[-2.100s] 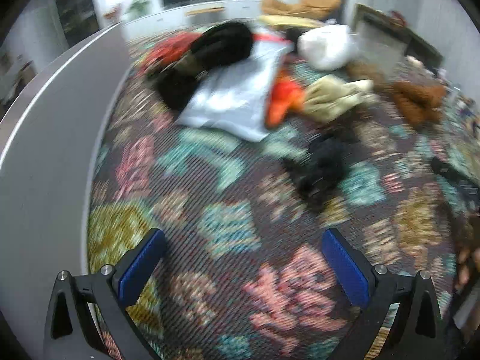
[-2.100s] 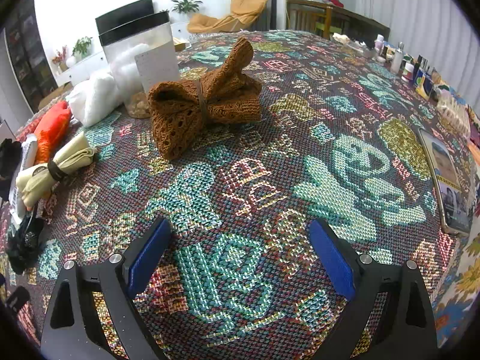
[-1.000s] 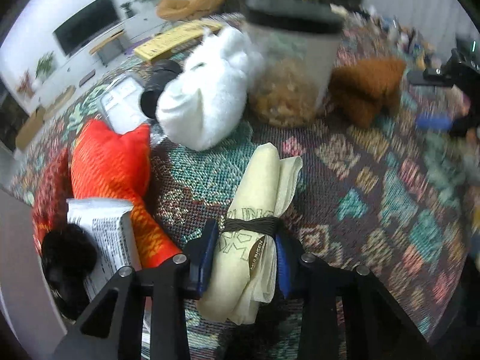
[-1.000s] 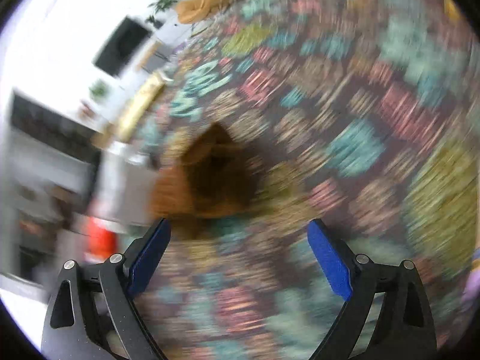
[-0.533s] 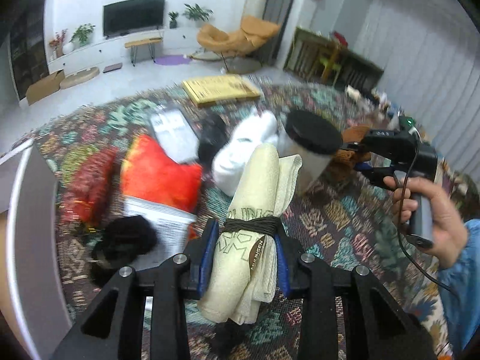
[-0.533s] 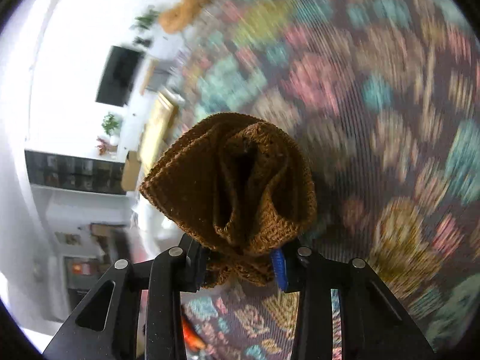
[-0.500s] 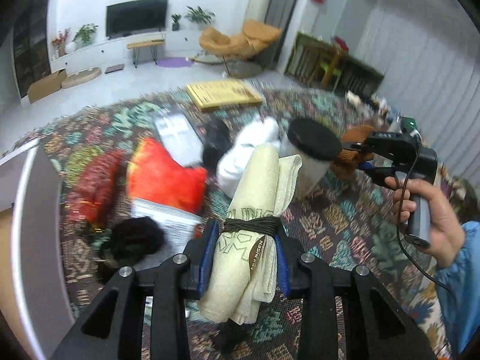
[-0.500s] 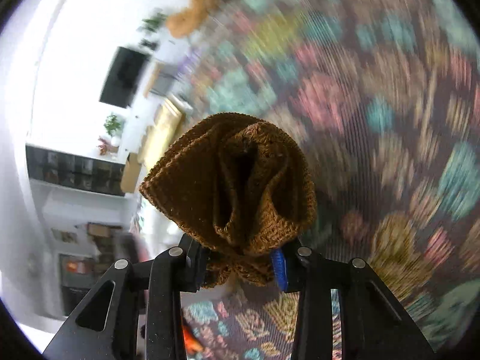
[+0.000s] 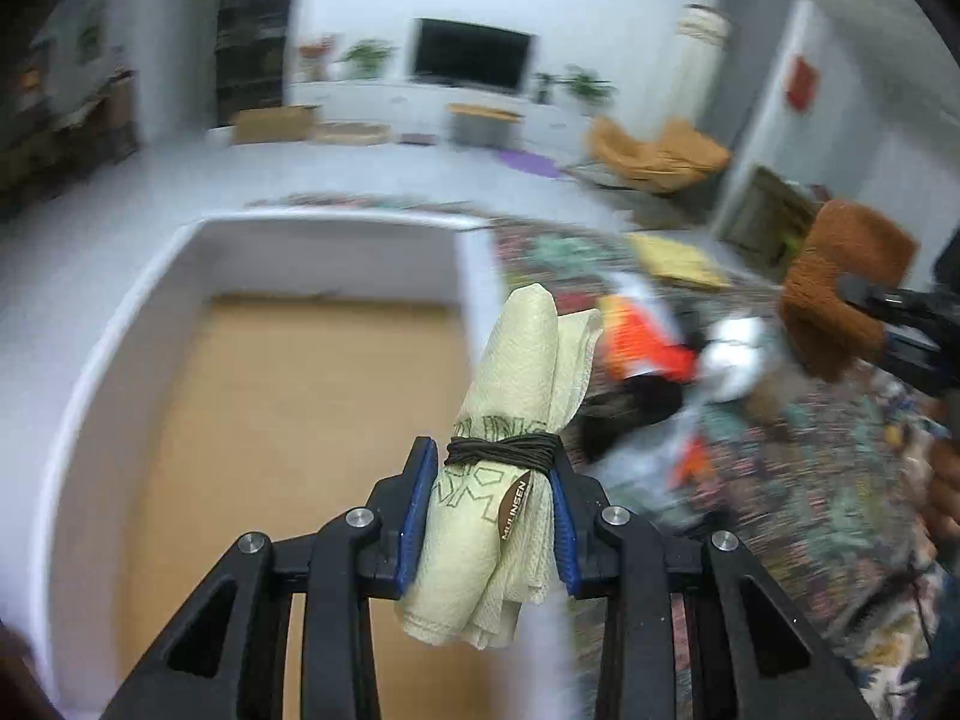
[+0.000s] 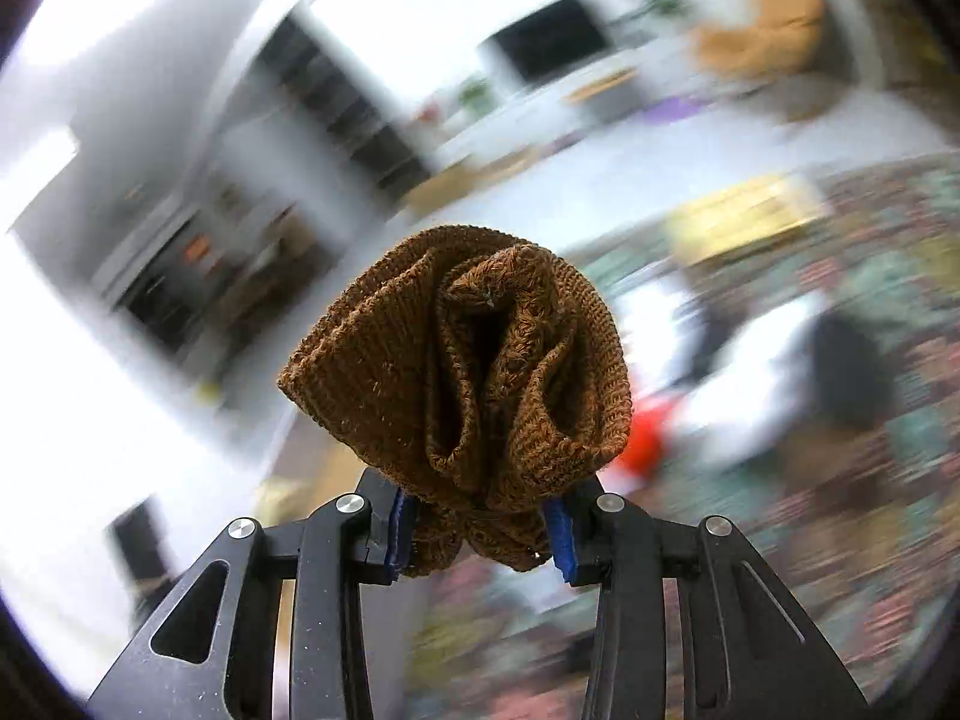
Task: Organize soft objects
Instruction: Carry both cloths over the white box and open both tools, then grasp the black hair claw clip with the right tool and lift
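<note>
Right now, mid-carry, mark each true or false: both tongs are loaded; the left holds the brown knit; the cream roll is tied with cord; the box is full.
1. Both tongs hold something: true.
2. The left tongs hold the brown knit: false, they grip the cream roll; the right tongs hold the knit.
3. A dark cord ties the roll: true.
4. The box is full: false, its tan floor shows bare.

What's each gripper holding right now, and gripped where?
Left gripper: rolled cream cloth, clamped at its cord-tied middle. Right gripper: brown knit bundle, pinched at its narrow waist, near the lower end.
</note>
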Demonstrator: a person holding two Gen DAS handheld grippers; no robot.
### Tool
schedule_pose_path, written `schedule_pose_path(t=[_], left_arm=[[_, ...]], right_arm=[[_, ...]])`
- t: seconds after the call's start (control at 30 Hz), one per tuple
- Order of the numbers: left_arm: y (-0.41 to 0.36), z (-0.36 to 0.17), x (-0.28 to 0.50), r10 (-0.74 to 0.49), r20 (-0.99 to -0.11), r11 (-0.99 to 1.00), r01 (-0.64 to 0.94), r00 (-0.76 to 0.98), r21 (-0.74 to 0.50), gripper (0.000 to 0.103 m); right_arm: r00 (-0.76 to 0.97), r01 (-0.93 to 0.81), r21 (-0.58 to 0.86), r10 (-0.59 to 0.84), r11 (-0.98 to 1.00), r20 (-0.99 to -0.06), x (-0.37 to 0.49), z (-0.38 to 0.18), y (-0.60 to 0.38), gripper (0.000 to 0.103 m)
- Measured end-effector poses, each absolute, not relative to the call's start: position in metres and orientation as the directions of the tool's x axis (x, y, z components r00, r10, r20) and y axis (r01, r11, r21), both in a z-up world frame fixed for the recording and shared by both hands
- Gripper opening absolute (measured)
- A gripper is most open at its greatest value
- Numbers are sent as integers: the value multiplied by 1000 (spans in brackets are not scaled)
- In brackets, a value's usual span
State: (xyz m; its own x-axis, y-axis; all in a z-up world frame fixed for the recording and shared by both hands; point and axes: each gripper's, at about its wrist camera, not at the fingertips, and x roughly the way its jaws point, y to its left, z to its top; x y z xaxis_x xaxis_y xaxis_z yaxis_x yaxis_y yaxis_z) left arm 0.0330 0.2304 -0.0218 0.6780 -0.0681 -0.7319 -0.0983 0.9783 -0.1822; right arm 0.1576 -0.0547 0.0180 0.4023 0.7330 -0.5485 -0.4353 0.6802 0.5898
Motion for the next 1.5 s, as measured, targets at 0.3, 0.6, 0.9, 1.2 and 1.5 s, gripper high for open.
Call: schedule_pose_path(t=[0.3, 0.6, 0.9, 1.2, 1.5], left_arm=[[302, -54, -27, 106, -780, 938, -323, 617, -128, 99], [240, -35, -26, -14, -704, 962, -182, 710, -203, 99], [50, -70, -10, -304, -742, 952, 211, 597, -220, 100], [13, -155, 34, -202, -835, 978, 144, 512, -148, 100], [7, -179, 60, -174, -806, 981, 168, 566, -95, 100]], right_arm=[[81, -510, 691, 829, 512, -554, 116, -22, 95, 90], [471, -386, 419, 566, 822, -677, 108, -56, -49, 90], [593, 5, -5, -7, 1000, -805, 102, -165, -195, 90], [618, 47, -18, -43, 999, -785, 81, -182, -214, 91], [625, 46, -4, -32, 999, -780, 80, -184, -217, 92]])
